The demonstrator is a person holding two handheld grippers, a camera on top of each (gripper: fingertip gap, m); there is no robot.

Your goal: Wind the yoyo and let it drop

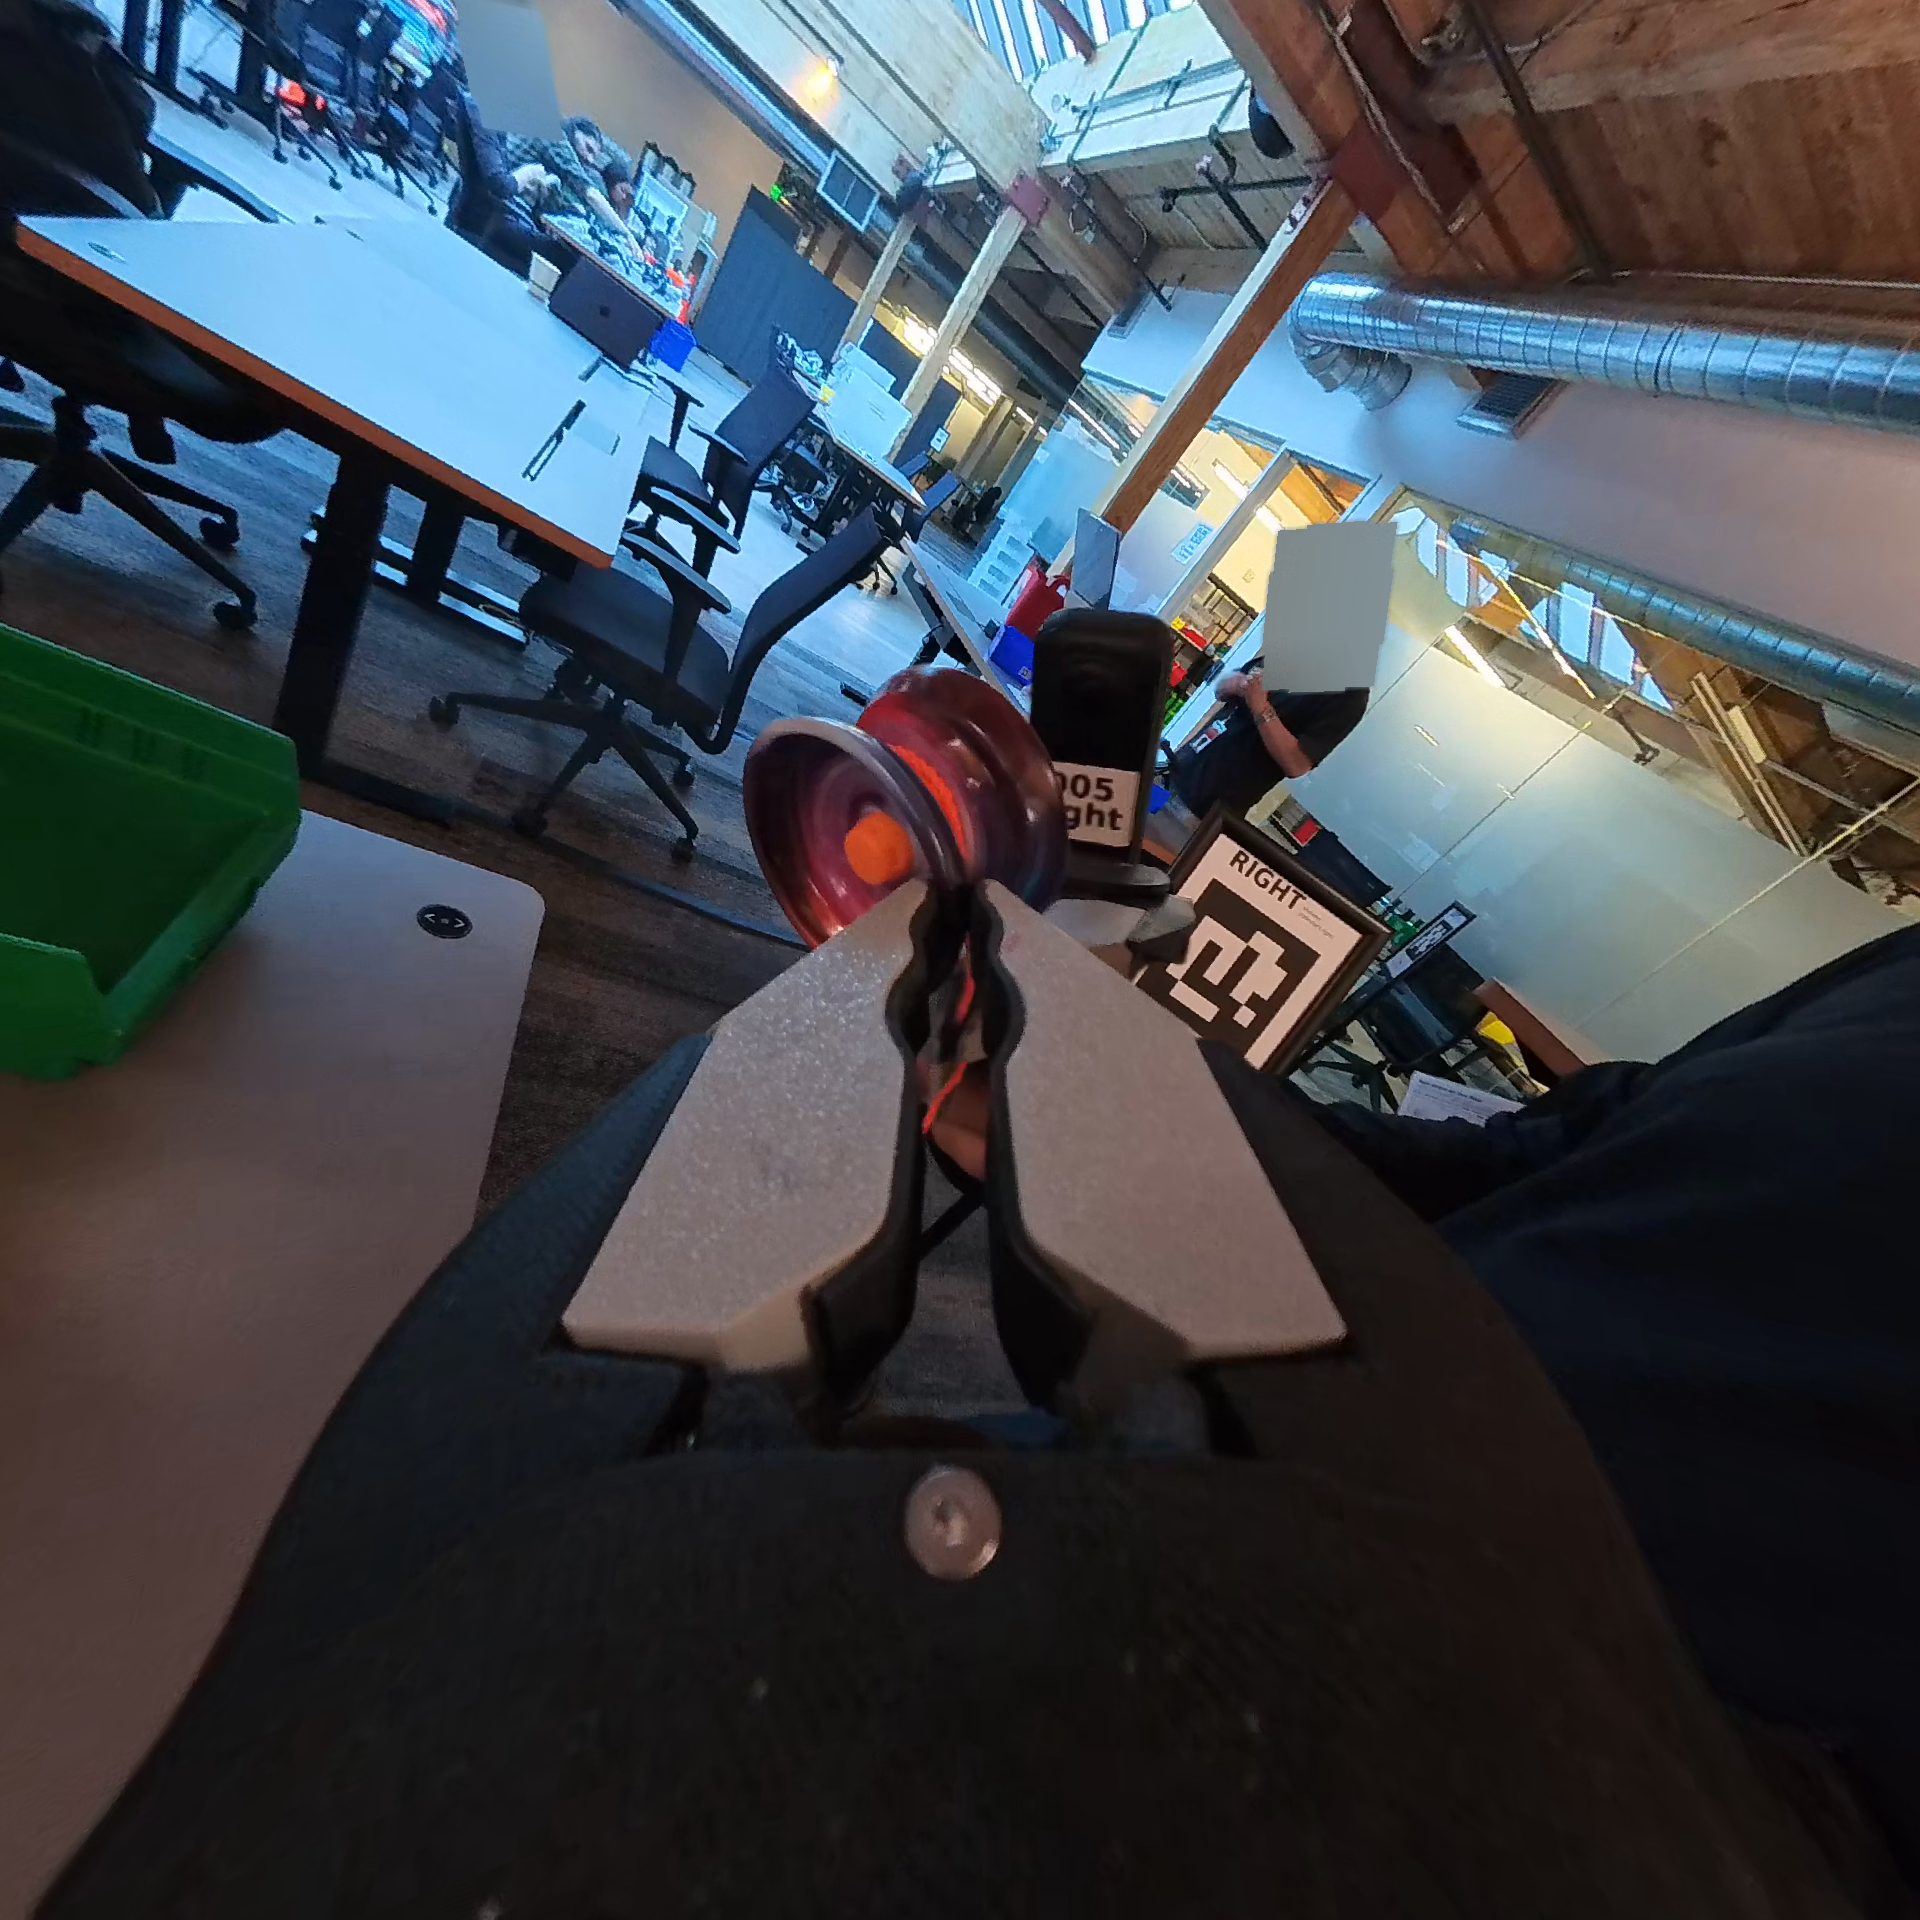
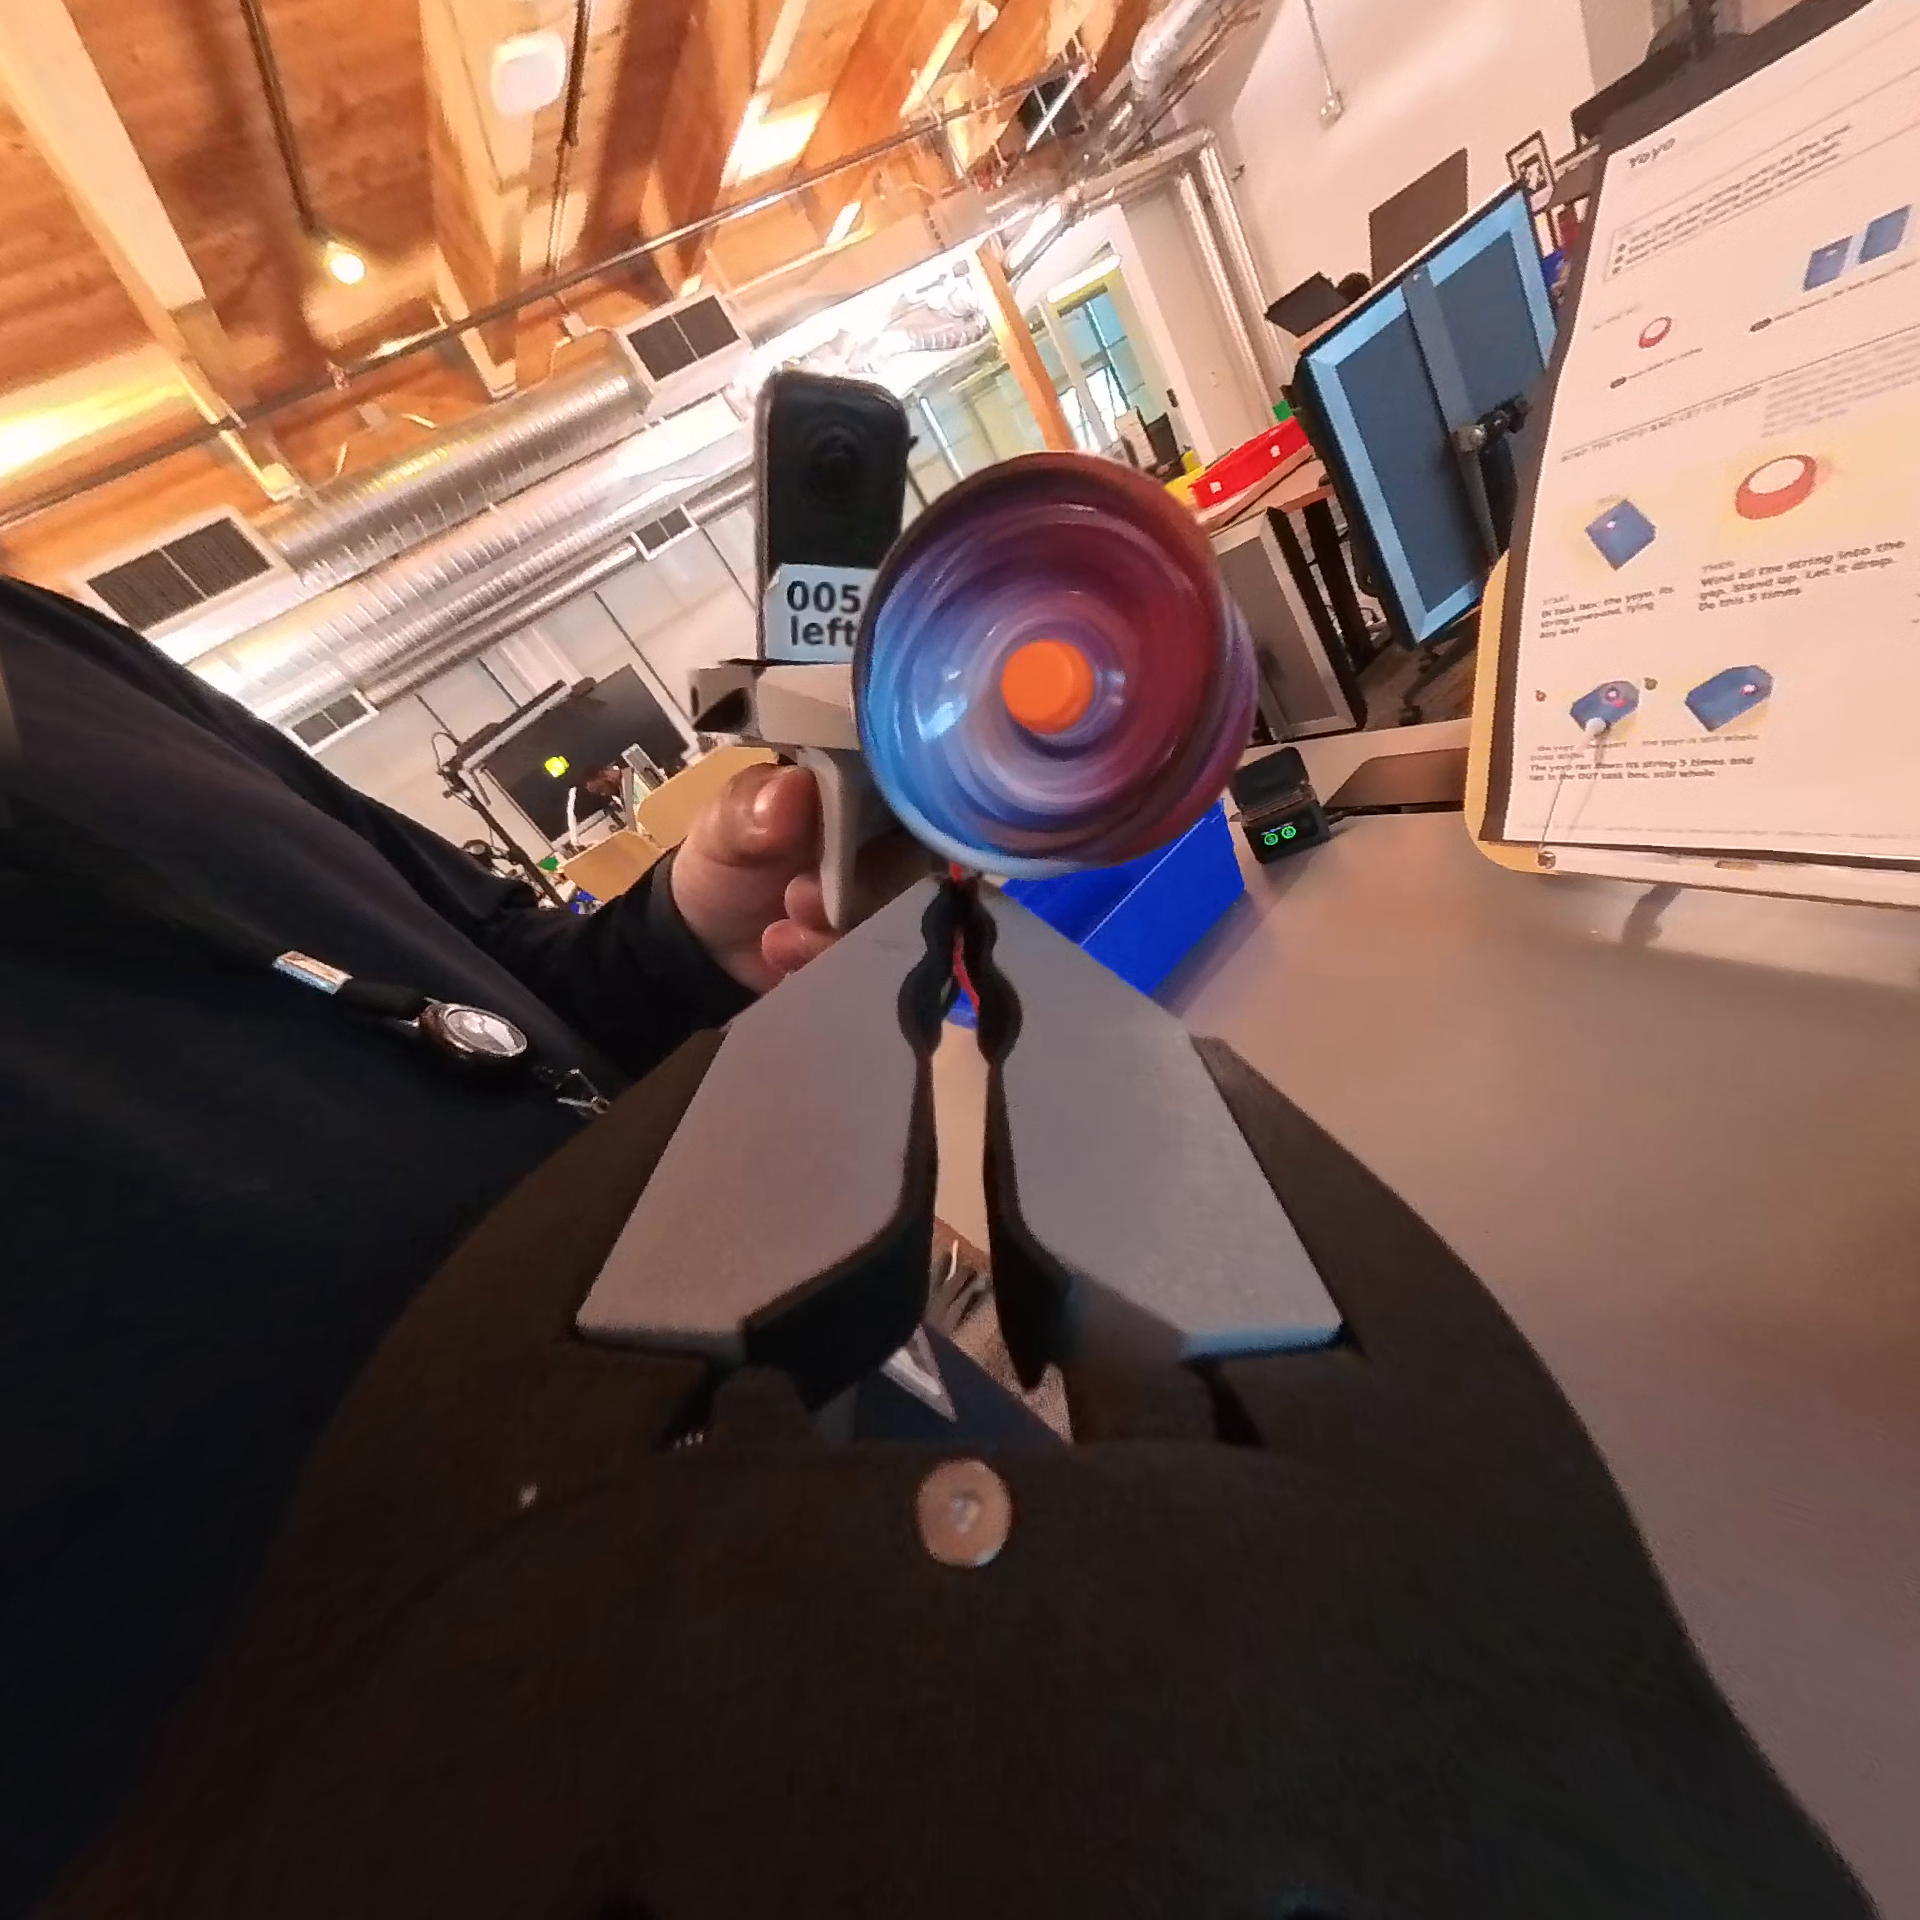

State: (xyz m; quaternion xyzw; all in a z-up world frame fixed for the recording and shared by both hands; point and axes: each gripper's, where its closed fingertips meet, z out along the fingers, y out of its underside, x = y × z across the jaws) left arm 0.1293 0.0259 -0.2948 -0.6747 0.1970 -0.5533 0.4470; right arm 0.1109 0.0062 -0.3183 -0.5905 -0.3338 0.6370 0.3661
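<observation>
The yoyo (image 1: 904, 800) is purple-red with an orange hub and orange-red string wound in its groove. It sits just above my left gripper (image 1: 961, 906), which is shut on the string (image 1: 961, 997) running down between its pads. In the right wrist view the yoyo (image 2: 1049, 665) shows face-on and blurred, just above my right gripper (image 2: 961, 906), which is shut on the same red string (image 2: 964, 961). The two grippers face each other across the yoyo: the right one (image 1: 1101, 727) shows behind it in the left view, and the left one (image 2: 821, 623), held by a hand, in the right view.
A green bin (image 1: 125, 831) stands on the grey table (image 1: 260, 1195) at the left. A blue bin (image 2: 1143, 904), a small black device (image 2: 1283, 810) and an instruction sheet on a stand (image 2: 1714, 520) are on the table at the right. A person (image 1: 1288, 727) stands far back. Both grippers' tips are close together, under 4 cm apart.
</observation>
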